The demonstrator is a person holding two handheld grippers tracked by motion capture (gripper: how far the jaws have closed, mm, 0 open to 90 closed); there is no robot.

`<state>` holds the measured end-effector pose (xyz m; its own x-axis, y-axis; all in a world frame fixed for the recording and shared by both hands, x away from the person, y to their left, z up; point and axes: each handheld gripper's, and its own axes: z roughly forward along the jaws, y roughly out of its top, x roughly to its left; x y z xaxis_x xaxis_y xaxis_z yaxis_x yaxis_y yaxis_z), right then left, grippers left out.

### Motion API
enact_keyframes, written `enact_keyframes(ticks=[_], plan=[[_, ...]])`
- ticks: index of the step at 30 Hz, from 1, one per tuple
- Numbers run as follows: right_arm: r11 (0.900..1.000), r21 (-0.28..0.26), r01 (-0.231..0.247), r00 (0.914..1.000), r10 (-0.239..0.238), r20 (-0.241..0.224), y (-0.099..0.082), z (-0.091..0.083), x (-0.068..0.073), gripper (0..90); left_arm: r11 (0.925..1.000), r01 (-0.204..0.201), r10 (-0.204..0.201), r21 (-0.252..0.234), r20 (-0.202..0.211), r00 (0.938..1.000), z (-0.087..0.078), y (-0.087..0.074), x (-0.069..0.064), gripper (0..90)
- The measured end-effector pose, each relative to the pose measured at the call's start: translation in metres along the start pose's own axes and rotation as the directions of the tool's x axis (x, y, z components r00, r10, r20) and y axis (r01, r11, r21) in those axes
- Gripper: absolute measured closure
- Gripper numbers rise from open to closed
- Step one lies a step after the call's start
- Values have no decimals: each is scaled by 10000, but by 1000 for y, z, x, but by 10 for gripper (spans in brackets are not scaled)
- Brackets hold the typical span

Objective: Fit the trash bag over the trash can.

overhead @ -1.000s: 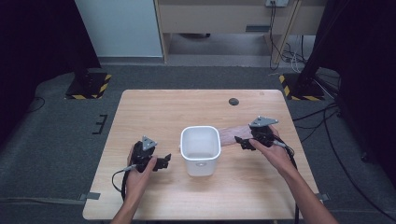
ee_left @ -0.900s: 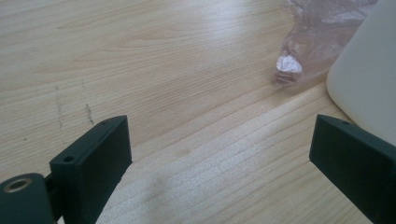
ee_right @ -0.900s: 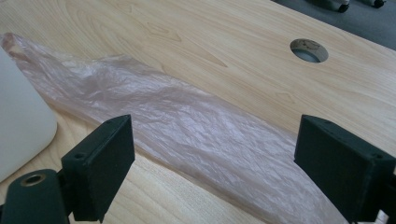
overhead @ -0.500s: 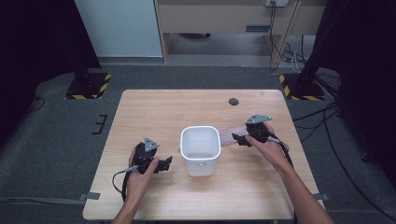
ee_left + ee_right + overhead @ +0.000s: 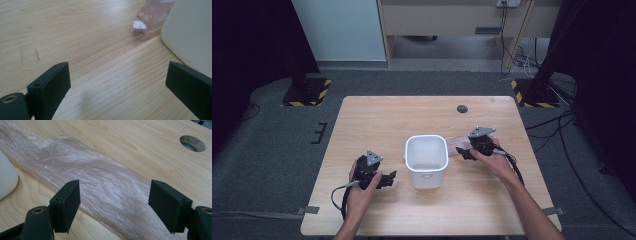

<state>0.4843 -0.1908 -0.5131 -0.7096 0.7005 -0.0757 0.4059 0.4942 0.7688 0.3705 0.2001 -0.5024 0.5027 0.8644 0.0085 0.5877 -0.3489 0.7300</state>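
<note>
Hovering over the thin pinkish crumpled plastic bag [image 5: 100,185] lying on the wooden desk [image 5: 382,120] right of the white plastic bin [image 5: 427,161], the right claw [image 5: 468,151] is narrowing, unclenched; the left claw [image 5: 391,179] is resting released.

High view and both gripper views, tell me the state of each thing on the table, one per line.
White bin: upright, open-topped, looks empty.
Pink plastic bag: flat and crumpled on the table, beside the bin.
Left hand-held gripper: open, nothing between the jaws.
Right hand-held gripper: open over the bag, jaws just closing, not yet gripping.

Translucent pink bag [image 5: 105,185], white bin [image 5: 426,160]
</note>
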Motion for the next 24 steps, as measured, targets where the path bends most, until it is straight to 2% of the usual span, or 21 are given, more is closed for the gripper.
enact_keyframes(ticks=[3, 11, 15, 16, 18, 23, 24], plan=[[9999, 77, 92, 9999, -92, -60, -1, 3, 0, 256, 10000, -4, 4, 8, 51, 10000, 0, 0, -1, 53], [9992, 386, -51, 9992, 67, -400, -6, 17, 3, 256, 10000, -18, 17, 35, 285, 9996, -1, -2, -2, 54], [9985, 536, -51, 9987, 78, -495, -10, 22, 2, 248, 9999, 71, -67, -99, 350, 9994, -4, -2, -2, 54], [9977, 565, -373, 9976, 405, -569, -12, 22, 0, 240, 9999, 93, -89, -122, 366, 9993, -5, -2, -2, 54], [9971, 484, -589, 9966, 616, -551, -13, 22, 0, 231, 9999, 123, -119, -90, 382, 9992, -6, -2, -1, 55], [9971, 430, -630, 9962, 654, -569, -16, 20, 2, 243, 9998, 179, -174, -128, 353, 9992, -7, -3, 1, 55], [9975, 374, -606, 9963, 627, -579, -17, 18, 2, 292, 9997, 198, -193, -159, 339, 9992, -7, -3, 2, 55]])
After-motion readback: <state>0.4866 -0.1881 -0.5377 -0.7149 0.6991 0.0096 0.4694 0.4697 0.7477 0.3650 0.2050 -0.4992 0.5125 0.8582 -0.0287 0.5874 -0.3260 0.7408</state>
